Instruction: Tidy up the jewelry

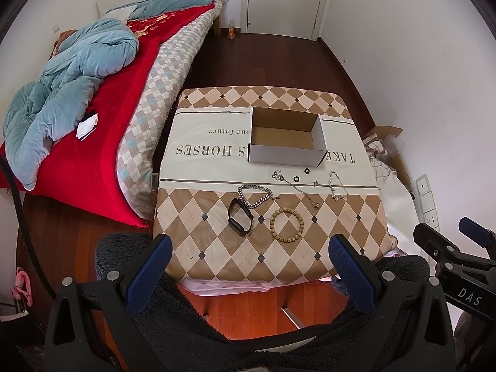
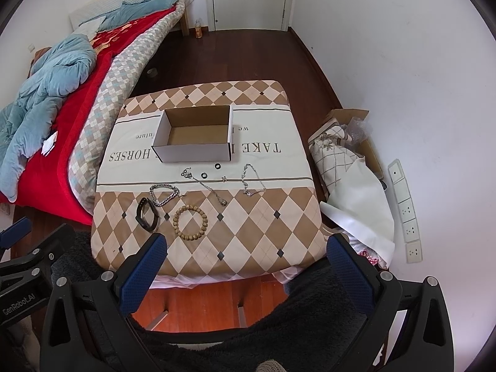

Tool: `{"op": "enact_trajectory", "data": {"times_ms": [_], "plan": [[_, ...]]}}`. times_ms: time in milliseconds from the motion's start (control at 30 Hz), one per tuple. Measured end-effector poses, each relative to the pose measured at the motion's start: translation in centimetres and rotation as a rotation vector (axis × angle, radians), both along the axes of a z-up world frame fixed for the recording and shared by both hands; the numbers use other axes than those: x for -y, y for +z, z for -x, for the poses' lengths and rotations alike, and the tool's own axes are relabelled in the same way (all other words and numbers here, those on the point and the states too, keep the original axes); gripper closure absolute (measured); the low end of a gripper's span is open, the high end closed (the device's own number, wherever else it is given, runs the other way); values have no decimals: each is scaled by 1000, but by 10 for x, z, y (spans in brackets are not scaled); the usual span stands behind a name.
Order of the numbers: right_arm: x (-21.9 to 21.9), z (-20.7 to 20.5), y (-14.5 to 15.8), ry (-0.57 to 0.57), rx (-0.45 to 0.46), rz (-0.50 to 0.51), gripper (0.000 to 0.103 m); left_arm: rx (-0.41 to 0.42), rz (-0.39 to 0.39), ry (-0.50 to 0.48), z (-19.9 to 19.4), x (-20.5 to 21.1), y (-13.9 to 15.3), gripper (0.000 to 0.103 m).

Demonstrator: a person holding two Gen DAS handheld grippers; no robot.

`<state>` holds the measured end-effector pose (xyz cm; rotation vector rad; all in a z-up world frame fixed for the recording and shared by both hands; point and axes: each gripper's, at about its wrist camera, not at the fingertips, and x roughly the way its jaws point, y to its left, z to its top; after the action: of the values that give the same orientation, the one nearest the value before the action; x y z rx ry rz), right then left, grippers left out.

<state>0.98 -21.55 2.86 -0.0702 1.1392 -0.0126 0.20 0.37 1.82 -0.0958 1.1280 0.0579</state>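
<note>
1. Left tongs [image 1: 249,271]: the blue pads stand wide apart with nothing between them. They are held off the near edge of the tabletop [image 1: 217,257], above the floor, and touch no jewelry.

2. Right tongs [image 2: 245,266]: also spread wide and carrying nothing, held just off the same near edge, beside the left tongs.

3. Landmark: an open cardboard box [image 1: 286,138] stands on the far half of the tabletop. As far as its floor shows, nothing lies in it, so by my judgement the sorting has not begun.

4. Jewelry, all on the near side of the box:
   - two small dark rings [image 1: 307,171] just in front of its near wall;
   - a thin chain [image 1: 294,186] and a second thin chain [image 1: 336,186] further toward the tongs;
   - a silver link bracelet [image 1: 255,197], left of the chains;
   - a black band [image 1: 240,217] and a wooden bead bracelet [image 1: 286,226], furthest from the box.

5. Deciding relation: the bead bracelet lies flat as a closed loop, straight ahead of both tongs and nearest the edge where they wait. It sits nearly centred for the left tongs and left of centre for the right tongs. The black band lies left of it, its long axis running roughly toward the box.

6. Judgement: the left tongs are better placed for the band or beads; the right-hand chain suits the right tongs.
</note>
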Motion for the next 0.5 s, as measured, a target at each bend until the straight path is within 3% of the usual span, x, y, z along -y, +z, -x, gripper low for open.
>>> {"op": "enact_trajectory", "data": {"times_ms": [500], "plan": [[-2,-1,4,0,3,-2,0,9,-4,4,-2,1,6,0]]}}
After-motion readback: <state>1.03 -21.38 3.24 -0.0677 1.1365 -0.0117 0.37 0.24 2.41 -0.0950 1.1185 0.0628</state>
